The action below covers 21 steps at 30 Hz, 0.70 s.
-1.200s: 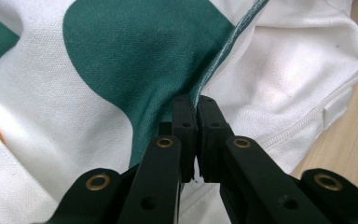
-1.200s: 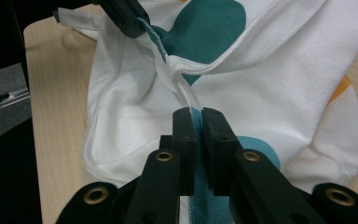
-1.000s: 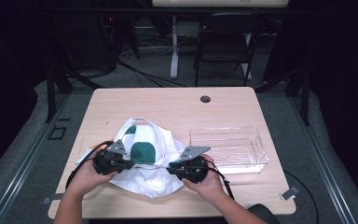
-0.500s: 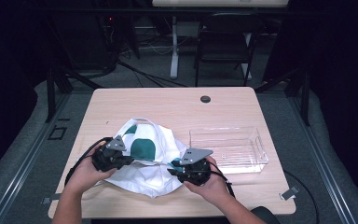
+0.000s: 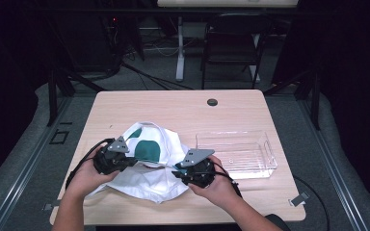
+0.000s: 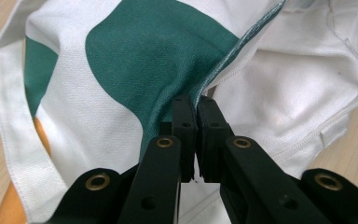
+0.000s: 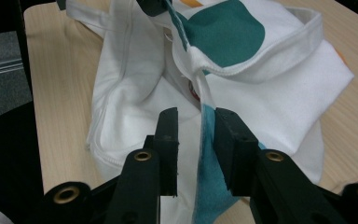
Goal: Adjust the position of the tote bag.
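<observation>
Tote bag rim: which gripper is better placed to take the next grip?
Right. The right gripper stands open with the tote bag rim hanging between its jaws, unpinched. The left gripper is shut on the rim already.

White bag (image 5: 149, 166) (green patches), clear tray (image 5: 265, 161)
</observation>
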Motion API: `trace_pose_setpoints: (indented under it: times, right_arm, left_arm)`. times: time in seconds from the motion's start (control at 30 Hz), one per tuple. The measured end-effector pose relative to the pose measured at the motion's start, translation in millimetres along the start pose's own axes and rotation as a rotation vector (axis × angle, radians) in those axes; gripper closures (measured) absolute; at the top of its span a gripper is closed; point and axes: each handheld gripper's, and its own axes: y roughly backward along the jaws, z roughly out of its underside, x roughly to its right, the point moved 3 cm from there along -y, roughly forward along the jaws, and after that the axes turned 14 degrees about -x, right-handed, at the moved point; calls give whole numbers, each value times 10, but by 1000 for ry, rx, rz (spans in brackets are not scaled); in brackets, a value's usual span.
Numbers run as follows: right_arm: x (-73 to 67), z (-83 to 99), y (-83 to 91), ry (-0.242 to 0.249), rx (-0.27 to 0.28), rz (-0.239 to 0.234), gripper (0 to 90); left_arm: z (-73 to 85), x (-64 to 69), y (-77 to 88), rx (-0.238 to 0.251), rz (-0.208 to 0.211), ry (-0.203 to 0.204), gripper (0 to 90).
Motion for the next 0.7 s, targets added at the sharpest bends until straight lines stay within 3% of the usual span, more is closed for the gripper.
trace_pose_setpoints:
  times: [0.7]
  right_arm:
    - [-25,-259,96,42,3,16,751]
  left_arm:
    - [-34,24,20,8,-14,19,873]
